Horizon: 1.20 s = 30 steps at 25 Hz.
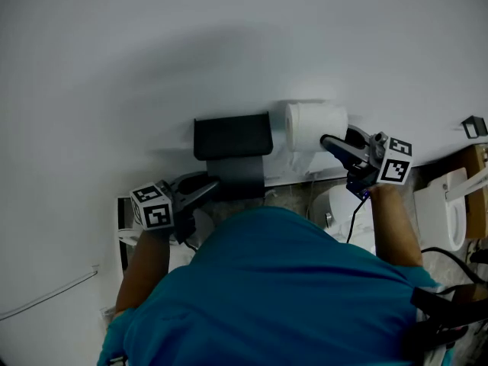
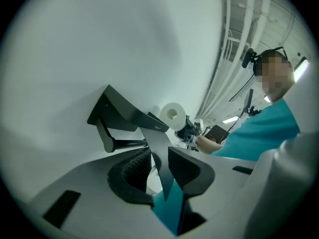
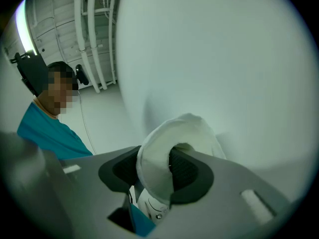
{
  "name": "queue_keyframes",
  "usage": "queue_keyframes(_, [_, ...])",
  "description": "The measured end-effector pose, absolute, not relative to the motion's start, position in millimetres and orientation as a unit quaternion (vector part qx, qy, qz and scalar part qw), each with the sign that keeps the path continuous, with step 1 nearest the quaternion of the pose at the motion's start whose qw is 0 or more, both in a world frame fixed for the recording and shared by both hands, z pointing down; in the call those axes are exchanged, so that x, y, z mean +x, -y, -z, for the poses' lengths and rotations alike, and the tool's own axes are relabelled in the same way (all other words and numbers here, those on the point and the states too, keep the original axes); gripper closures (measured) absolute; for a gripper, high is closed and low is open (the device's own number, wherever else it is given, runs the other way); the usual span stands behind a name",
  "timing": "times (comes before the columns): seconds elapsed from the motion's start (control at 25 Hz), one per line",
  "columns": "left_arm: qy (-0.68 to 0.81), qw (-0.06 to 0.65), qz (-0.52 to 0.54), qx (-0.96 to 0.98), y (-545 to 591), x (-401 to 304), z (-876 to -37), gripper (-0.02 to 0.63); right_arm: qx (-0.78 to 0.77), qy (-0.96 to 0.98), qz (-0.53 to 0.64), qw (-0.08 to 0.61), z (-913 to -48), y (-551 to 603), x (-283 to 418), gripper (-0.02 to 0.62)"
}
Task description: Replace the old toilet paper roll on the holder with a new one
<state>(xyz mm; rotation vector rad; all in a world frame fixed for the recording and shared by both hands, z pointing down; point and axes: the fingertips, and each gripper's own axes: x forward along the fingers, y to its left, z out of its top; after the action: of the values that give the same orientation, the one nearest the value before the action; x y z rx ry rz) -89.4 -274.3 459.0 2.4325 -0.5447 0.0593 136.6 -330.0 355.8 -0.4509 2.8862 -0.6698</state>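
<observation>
A black toilet paper holder [image 1: 232, 137] hangs on the white wall, its bare bar [image 2: 127, 144] sticking out under the cover. My left gripper [image 1: 212, 184] reaches in from the left; the cover's thin dark flap [image 2: 158, 148] runs between the jaws of the left gripper [image 2: 159, 166], whose pads sit against both sides of it. Just right of the holder, a full white toilet paper roll [image 1: 316, 126] is up by the wall. My right gripper [image 1: 335, 145] is shut on it, with one pad in the core and the other outside the roll [image 3: 187, 131].
A white toilet [image 1: 442, 212] stands at the lower right, with a wooden piece [image 1: 480, 181] beside it. A thin cable [image 1: 53, 292] runs along the wall at the lower left. My teal shirt [image 1: 282, 296] hides the space below the holder.
</observation>
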Motion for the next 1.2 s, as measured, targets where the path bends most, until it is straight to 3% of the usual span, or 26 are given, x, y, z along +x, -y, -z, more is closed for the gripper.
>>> queue_keyframes(0.36, [0.227,0.313,-0.06,0.92,281,-75,-454,0.503,-0.16,-0.931,0.315,0.094,-426,341,159,0.434])
queue_keyframes(0.92, [0.234,0.322,-0.084,0.914,269,-87,-463,0.503,-0.097,-0.873,0.45,0.163,-498,332,106,0.436])
queue_keyframes(1.2, [0.236,0.321,-0.088,0.913,269,-88,-461,0.503,-0.086,-0.875,0.453,0.151,-498,335,87,0.436])
